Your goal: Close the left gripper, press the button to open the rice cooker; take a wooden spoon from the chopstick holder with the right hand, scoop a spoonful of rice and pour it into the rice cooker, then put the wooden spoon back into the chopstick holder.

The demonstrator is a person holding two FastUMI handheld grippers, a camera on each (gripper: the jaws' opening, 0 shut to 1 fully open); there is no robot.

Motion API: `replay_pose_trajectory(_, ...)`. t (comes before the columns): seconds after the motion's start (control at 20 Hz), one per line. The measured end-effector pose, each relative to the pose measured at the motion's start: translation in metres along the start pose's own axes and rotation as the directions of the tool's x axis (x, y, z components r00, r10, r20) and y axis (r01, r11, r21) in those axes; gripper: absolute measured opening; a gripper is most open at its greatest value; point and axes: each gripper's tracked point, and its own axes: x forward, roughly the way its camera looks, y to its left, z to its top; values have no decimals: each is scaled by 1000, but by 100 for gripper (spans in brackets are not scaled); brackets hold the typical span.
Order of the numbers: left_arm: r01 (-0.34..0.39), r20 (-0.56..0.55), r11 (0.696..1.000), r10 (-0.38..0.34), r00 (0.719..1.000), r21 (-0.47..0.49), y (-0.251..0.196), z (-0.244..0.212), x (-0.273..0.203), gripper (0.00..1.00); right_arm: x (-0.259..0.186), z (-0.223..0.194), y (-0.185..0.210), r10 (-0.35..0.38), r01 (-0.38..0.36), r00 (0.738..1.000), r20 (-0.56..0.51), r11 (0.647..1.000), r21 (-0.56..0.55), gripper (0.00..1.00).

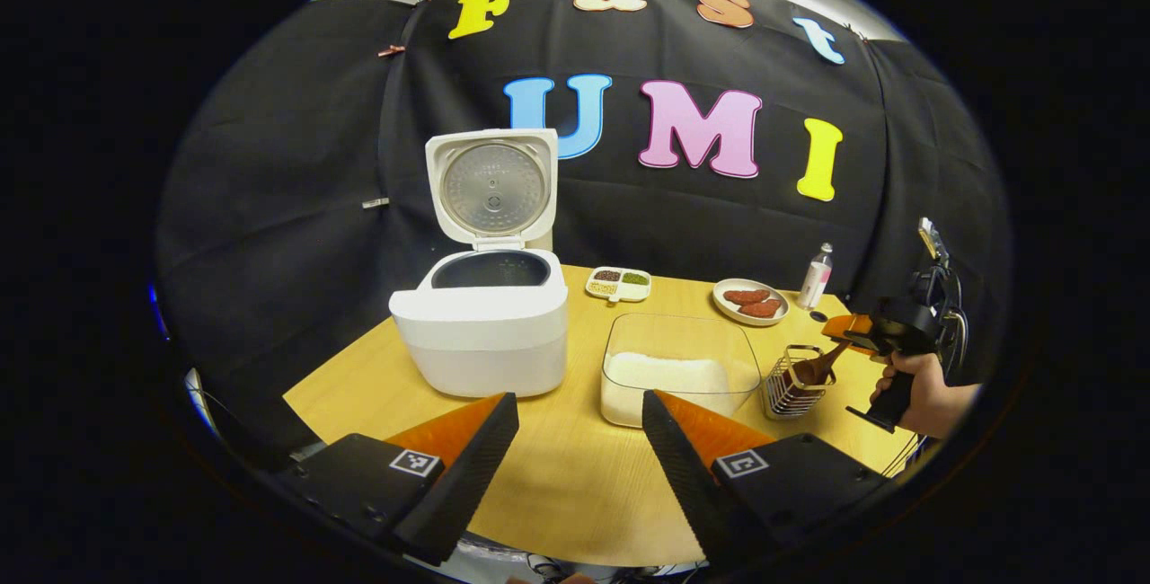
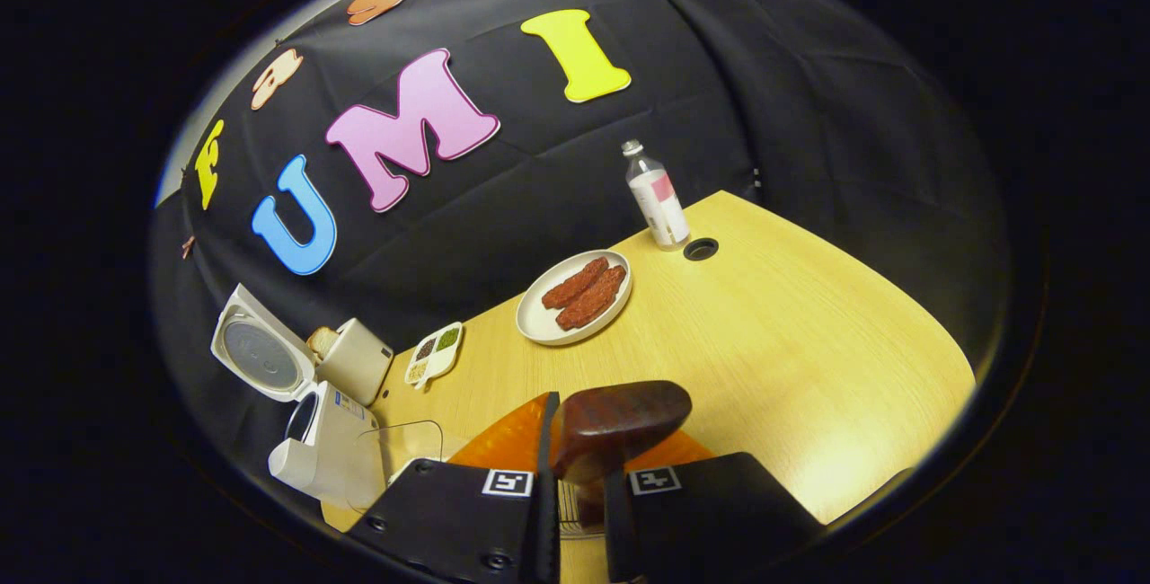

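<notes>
Fingers of the right gripper (image 2: 579,476) are clamped on the wooden spoon (image 2: 620,427), pressing it from both sides, with the spoon's dark rounded end rising just above the tips. In the left gripper view the same spoon (image 1: 813,368) stands tilted in the wire chopstick holder (image 1: 798,384), its upper part meeting the right gripper (image 1: 852,331), which a hand (image 1: 925,395) holds by a black grip at the counter's right edge. Wires of the holder (image 2: 568,505) show between the fingers, below the spoon.

The left gripper (image 1: 579,445) has its fingers wide apart, holding nothing, hanging over the near part of the wooden counter (image 1: 557,485).

Beyond it, the white rice cooker (image 1: 481,332) sits on the left side of the counter with its lid (image 1: 492,187) standing upright and open, the dark inner pot exposed. Just to its right is a clear container of rice (image 1: 678,368), and the chopstick holder stands just beside that container's right side.

Farther back lie a small divided dish (image 1: 619,283) of grains, a plate (image 1: 750,301) with two reddish-brown pieces of food, and a small bottle (image 1: 816,277) near the black cloth wall. In the right gripper view the bottle (image 2: 658,198) stands next to a round hole (image 2: 701,249) in the counter (image 2: 809,368), with the plate (image 2: 575,296) near it.
</notes>
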Motion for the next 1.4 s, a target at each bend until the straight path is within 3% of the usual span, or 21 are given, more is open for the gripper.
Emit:
replay_pose_trajectory(0.1,21,1,1000,-21,1000,-3,3,-2,2,96,-6,15,9,-3,4,1000,29,1000,-23,24)
replay_pose_trajectory(0.15,31,2,1000,-31,1000,-6,5,-2,2,96,-10,23,13,-11,13,999,48,999,-38,17)
replay_pose_trajectory(0.25,46,0,999,-46,999,-17,15,-6,4,96,-25,45,27,-14,21,996,93,997,-74,22)
replay_pose_trajectory(0.55,81,13,996,-81,997,-36,57,-10,11,96,-58,87,103,41,-9,981,187,985,-172,22)
replay_pose_trajectory(0.6,97,13,995,-96,995,-39,64,-9,14,96,-60,88,118,50,-16,980,193,985,-174,17)
replay_pose_trajectory(0.65,109,19,993,-109,994,-41,71,-6,16,96,-61,85,132,61,-26,978,198,984,-175,22)
replay_pose_trajectory(0.9,153,24,987,-152,988,-55,106,-1,32,96,-54,51,191,94,-54,977,190,977,-206,22)
replay_pose_trajectory(1.0,156,19,988,-156,988,-5,121,-2,36,96,-44,32,206,96,-57,979,178,976,-211,22)
replay_pose_trajectory(1.15,174,25,984,-176,984,46,136,4,42,96,-23,1,208,69,-29,986,153,968,-249,22)
replay_pose_trajectory(1.4,240,7,970,-240,971,-29,134,-5,58,96,11,-50,211,50,-25,994,101,971,-238,22)
